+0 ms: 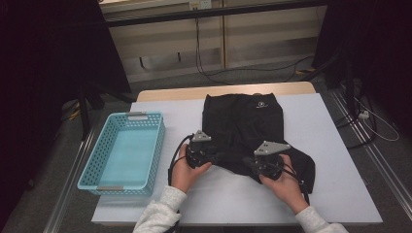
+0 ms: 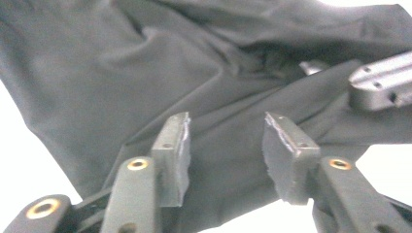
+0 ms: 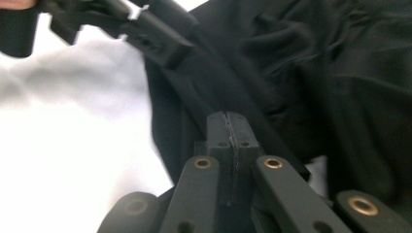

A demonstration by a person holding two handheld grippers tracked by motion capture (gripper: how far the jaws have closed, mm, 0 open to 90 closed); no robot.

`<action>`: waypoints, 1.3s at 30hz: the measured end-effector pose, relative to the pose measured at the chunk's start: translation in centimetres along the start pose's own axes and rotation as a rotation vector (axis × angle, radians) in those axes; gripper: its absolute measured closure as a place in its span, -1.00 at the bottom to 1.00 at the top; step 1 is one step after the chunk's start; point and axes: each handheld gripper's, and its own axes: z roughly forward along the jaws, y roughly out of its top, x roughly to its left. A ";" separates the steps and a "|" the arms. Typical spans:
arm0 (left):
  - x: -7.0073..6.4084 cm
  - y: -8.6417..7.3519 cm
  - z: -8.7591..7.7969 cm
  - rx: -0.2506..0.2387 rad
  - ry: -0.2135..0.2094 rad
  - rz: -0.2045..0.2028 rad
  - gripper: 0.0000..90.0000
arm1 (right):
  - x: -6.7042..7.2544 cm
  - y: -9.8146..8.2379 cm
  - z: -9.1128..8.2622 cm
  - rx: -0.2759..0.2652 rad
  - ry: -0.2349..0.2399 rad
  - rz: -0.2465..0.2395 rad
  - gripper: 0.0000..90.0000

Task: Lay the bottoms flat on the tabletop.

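The black garment [image 1: 248,131] lay spread on the table [image 1: 335,160] — folding barely begun, basket [image 1: 127,150] empty. Left gripper [image 2: 226,145] gaped over the cloth; right gripper [image 3: 228,133] was pressed shut — whether fabric was pinched could not be told.

Black garment [image 1: 243,126]: matt smooth cloth; basket [image 1: 124,150]: perforated blue plastic.

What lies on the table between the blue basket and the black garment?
Nothing but bare white table cover separates the blue basket from the black garment in the high view; nearer the person, the left gripper sits at the garment's edge.
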 end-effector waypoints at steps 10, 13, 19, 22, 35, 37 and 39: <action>-0.3 0.4 -1.0 -0.013 -0.016 0.010 0.01 | -1.8 -0.3 0.0 -0.028 -0.025 0.115 0.99; -0.4 0.5 -1.3 -0.011 -0.020 0.022 0.01 | -1.2 0.3 -0.4 -0.046 0.006 0.106 0.99; -1.4 0.6 -1.1 -0.006 -0.058 0.058 0.14 | -0.4 1.2 -0.9 -0.096 0.057 0.127 0.99; -1.8 0.5 -0.6 0.005 -0.061 0.096 0.24 | -0.3 1.4 -1.1 -0.111 0.064 0.132 0.99; -1.2 0.2 -1.2 0.053 -0.145 0.076 0.98 | 0.6 1.7 -1.3 -0.115 0.140 0.131 0.73; -1.1 0.1 -1.8 0.052 -0.146 0.070 0.98 | 0.5 1.7 -1.7 -0.118 0.134 0.113 0.59; -1.0 0.0 -2.4 0.047 -0.143 0.070 0.98 | 0.2 1.4 -2.2 -0.105 0.104 0.104 0.56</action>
